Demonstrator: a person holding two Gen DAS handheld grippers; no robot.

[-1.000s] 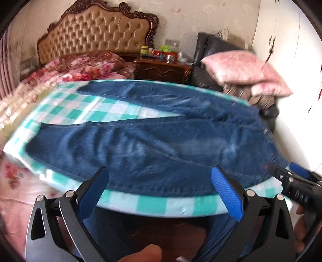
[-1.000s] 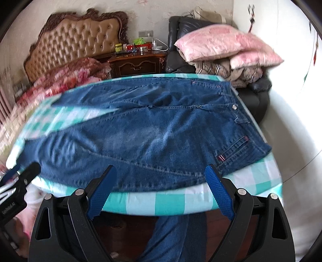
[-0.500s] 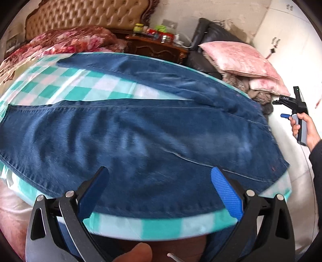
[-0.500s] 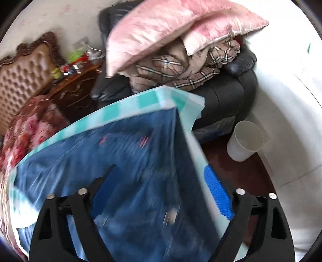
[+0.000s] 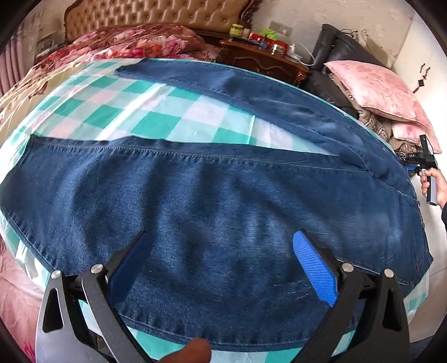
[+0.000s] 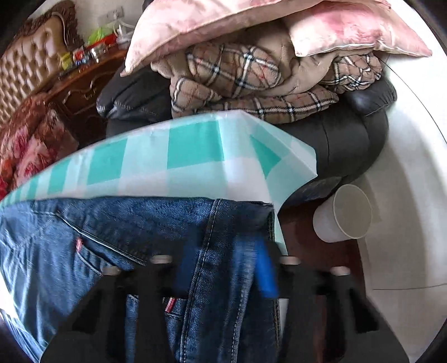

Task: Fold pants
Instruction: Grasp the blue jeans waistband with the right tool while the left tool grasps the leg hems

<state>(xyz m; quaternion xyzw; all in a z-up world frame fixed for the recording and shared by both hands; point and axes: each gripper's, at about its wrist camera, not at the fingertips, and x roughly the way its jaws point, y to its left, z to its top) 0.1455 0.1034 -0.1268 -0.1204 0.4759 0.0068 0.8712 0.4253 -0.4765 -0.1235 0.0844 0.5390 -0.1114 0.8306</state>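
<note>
Right tool [image 6: 223, 276] has swung to the jeans [image 5: 223, 212] waistband at the bench's [image 6: 195, 145] far-right corner, blurred, grip unclear; left tool [image 5: 220, 268] gapes above the near leg; first fold starting.

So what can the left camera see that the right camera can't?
Only the left wrist view shows both jean legs spread apart in a V, and the person's right hand out at the far end of the table.

Only the right wrist view shows the waistband corner up close between blurred jaws, the little red tab, the paper cup and the plaid blanket.

Both show the jeans, the green checked cloth, the pink pillows and the headboard.
</note>
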